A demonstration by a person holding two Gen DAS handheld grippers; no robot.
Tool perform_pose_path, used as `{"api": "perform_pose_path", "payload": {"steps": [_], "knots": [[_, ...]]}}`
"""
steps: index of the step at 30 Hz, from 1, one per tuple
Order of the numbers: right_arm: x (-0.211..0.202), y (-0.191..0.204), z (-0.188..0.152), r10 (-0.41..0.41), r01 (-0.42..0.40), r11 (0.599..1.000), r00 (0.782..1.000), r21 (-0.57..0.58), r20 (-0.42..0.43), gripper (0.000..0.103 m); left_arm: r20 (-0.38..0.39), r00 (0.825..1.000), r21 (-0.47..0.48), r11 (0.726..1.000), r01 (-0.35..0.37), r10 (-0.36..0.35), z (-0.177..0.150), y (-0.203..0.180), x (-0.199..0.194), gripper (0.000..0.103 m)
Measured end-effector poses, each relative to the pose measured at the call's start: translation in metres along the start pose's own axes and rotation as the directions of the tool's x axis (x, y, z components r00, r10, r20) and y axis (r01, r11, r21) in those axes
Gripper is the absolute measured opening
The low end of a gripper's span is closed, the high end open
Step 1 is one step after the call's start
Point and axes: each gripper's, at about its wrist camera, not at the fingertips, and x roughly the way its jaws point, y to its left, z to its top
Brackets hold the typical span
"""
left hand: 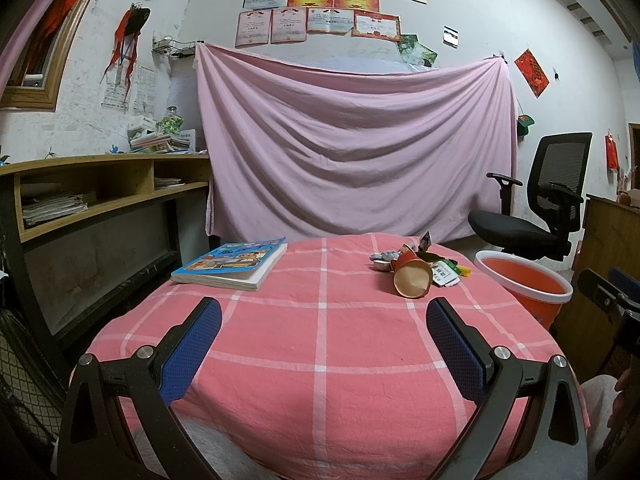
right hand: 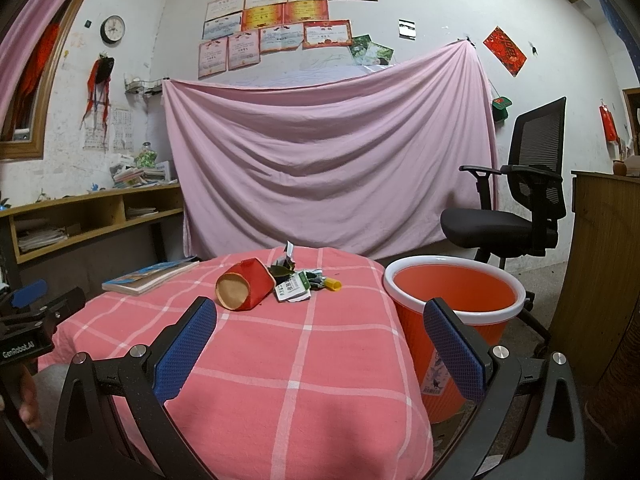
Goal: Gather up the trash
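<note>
Both grippers are hovering over the near edge of the table [left hand: 320,360], which is covered in a pink checked cloth, and neither is holding anything. The left gripper [left hand: 324,344] is spreading its blue pads wide over bare cloth, and the right gripper [right hand: 320,344] is gaping just as wide.

The trash is sitting in one cluster toward the far side, at about one o'clock from the left gripper: a red paper cup [right hand: 245,285] lying on its side with its mouth facing the cameras, crumpled wrappers [right hand: 294,289] touching it, and a small yellow cap [right hand: 333,285] just beside those.

The orange bin [right hand: 456,292] is standing off the table's right edge at two o'clock, likely to make drops short. A book [left hand: 232,262] is lying at eleven o'clock, well apart from the trash.
</note>
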Motion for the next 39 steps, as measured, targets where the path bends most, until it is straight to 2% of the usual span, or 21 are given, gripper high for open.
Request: {"api": "perform_pose_path", "payload": {"steps": [16, 25, 32, 39], "knots": [[-0.003, 0.001, 0.010, -0.026, 0.026, 1.000, 0.999, -0.012, 0.035, 0.103, 0.027, 1.000, 0.010, 1.000, 0.005, -0.005, 0.006, -0.011, 0.001, 0.100], [0.002, -0.007, 0.031, -0.016, 0.016, 1.000, 0.996, 0.004, 0.084, 0.103, 0.050, 0.999, -0.057, 0.998, 0.024, -0.021, 0.028, -0.017, 0.018, 0.100], [0.026, -0.015, 0.052, -0.040, 0.045, 0.999, 0.987, -0.029, 0.155, 0.103, 0.091, 0.995, -0.078, 0.996, 0.044, -0.037, 0.055, -0.025, 0.050, 0.100], [0.071, -0.024, 0.068, -0.035, 0.049, 0.997, 0.976, -0.059, 0.216, 0.103, 0.146, 0.988, -0.075, 0.995, 0.070, -0.058, 0.082, -0.031, 0.089, 0.100]]}}
